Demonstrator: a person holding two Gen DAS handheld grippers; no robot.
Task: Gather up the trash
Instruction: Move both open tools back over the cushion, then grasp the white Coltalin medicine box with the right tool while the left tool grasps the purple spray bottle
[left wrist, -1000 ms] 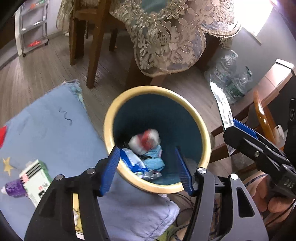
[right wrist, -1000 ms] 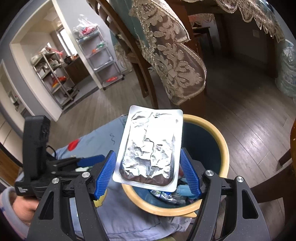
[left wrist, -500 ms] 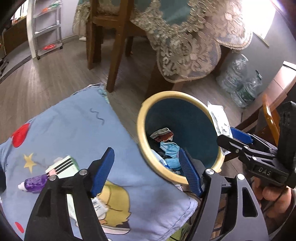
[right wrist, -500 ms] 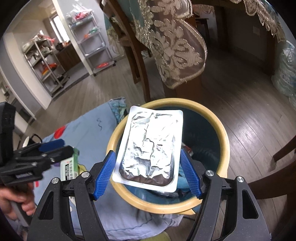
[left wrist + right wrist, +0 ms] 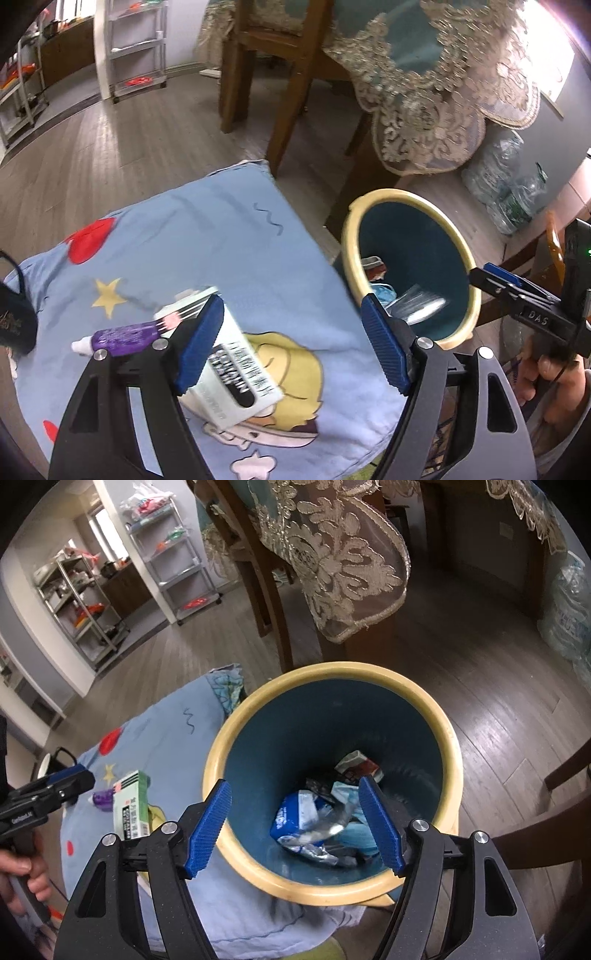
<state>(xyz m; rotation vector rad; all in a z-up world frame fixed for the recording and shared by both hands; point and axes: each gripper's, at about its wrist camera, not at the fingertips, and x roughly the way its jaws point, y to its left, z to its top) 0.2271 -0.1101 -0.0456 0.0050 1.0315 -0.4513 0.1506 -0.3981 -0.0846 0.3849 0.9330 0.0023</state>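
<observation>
A round bin (image 5: 334,886) with a cream rim and dark teal inner walls stands on the wooden floor, just beside a light blue cartoon-print cushion (image 5: 207,240). In the right wrist view its bottom holds a loose heap of trash: a crumpled blue-and-white wrapper (image 5: 295,816), a pale blue crumpled piece (image 5: 360,829), a small red-and-white packet (image 5: 356,766) lying higher against the far wall, and a blurred silvery foil piece (image 5: 332,821) on top of the heap. In the left wrist view that foil piece (image 5: 419,304) appears as a blurred streak inside the bin (image 5: 406,194). The right gripper (image 5: 295,827) hangs over the bin's mouth with its blue pads spread wide apart and nothing between them. The left gripper (image 5: 291,347) is over the cushion, its jaws opening; the corner of a white-and-green box (image 5: 236,384) lies on the cushion under its left finger, but the pads do not press on it. A small purple tube (image 5: 118,338) with a white cap lies on the cushion touching the box's end. From the right wrist view the box (image 5: 131,805) and the tube (image 5: 101,798) lie side by side on the cushion (image 5: 159,738), near the bin but outside it. A person's hand (image 5: 26,878) grips the left gripper's handle, and another hand (image 5: 554,373) holds the right one.
</observation>
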